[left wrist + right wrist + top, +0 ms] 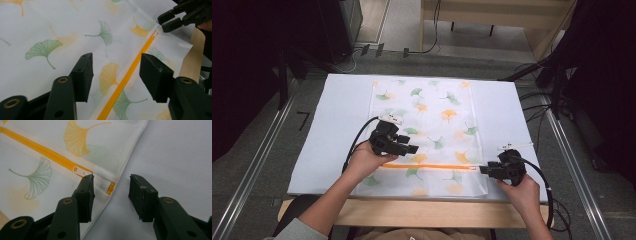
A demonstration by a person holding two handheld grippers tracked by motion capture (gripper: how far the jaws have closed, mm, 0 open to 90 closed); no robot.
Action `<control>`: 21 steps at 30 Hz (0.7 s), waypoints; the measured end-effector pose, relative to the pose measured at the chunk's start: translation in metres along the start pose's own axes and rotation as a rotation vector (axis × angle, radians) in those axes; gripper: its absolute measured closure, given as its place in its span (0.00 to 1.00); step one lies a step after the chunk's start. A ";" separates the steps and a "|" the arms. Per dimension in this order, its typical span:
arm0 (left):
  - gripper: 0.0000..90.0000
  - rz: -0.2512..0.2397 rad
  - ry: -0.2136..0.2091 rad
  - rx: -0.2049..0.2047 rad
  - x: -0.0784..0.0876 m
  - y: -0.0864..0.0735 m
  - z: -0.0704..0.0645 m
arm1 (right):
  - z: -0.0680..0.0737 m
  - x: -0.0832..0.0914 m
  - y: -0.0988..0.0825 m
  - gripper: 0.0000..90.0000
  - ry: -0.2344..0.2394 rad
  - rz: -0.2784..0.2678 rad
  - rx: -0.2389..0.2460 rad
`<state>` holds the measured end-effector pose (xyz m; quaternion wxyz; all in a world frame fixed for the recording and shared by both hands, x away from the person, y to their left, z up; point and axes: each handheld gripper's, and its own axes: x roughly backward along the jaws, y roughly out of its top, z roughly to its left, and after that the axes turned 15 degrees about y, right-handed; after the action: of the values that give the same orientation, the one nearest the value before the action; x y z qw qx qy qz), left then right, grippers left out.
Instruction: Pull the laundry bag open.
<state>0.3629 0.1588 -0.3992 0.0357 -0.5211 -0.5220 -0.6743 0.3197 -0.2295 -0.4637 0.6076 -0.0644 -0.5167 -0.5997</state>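
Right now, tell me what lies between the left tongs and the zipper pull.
The orange zipper runs between them across the leaf-print bag, from the left tongs to the white pull. Nothing else lies there, as the left gripper view shows.

Black grippers (414, 148), brass-ringed screw holes

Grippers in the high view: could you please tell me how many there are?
2. The left gripper is over the leaf-print fabric bag, above the left part of its orange zipper. The right gripper is at the zipper's right end, beside the bag's edge.
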 end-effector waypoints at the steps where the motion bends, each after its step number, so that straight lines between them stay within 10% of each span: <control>1: 0.53 0.000 0.000 0.000 0.000 0.000 0.000 | 0.000 -0.001 0.000 0.63 -0.004 0.002 0.001; 21: 0.74 0.006 -0.027 0.058 -0.001 0.001 -0.002 | 0.014 -0.014 0.008 0.80 -0.065 0.051 0.100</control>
<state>0.3622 0.1566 -0.3991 0.0458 -0.5305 -0.5404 -0.6515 0.3218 -0.2087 -0.4631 0.6080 -0.0666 -0.5637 -0.5552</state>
